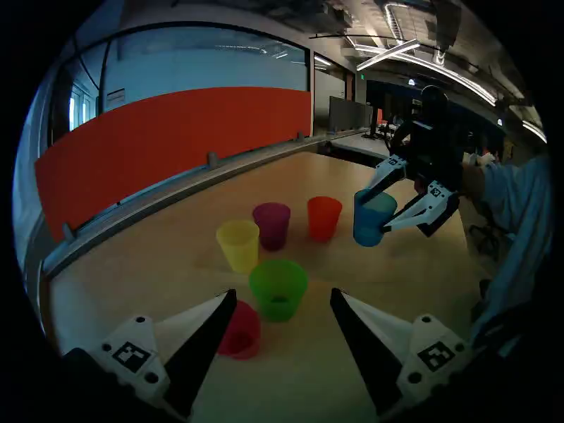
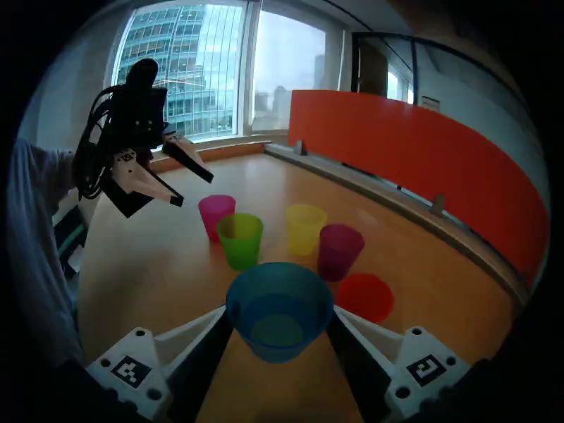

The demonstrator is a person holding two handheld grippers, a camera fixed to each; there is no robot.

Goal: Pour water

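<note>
- Clamped between both fingers of the right gripper (image 2: 280, 319): blue cup (image 2: 280, 310), upright, mouth toward the camera, seemingly with a little liquid low inside. Gripped at the sides, probably to keep it level until tipping.
- Just past those fingertips, ahead and to the right: red cup (image 2: 364, 296), with purple cup (image 2: 340, 250) behind it. Farther out, yellow cup (image 2: 304, 227), green cup (image 2: 240, 240) and pink cup (image 2: 215, 211). Likely receivers, clustered close but apparently not touching.
- Spread wide and grasping nothing: left gripper (image 1: 282, 292). Green cup just ahead of the gap, pink cup partly hidden behind the left fingertip. Seemingly parked low, out of the pour's way.
- From the left gripper view, blue cup well ahead and to the right of the fingers, just beside the red cup. Lifted off the wooden table (image 1: 317, 374) or resting on it: cannot tell.
- Open room: bare tabletop on the near side of the cluster and to the right of the left fingers. Orange partition (image 1: 169, 141) far beyond the fingertips, well apart from every cup.
- Close to the right gripper: a light sleeve (image 1: 522, 211), limiting backward room there.
- Tight spacing worth minding; a tilt over one cup likely to brush its neighbour.
</note>
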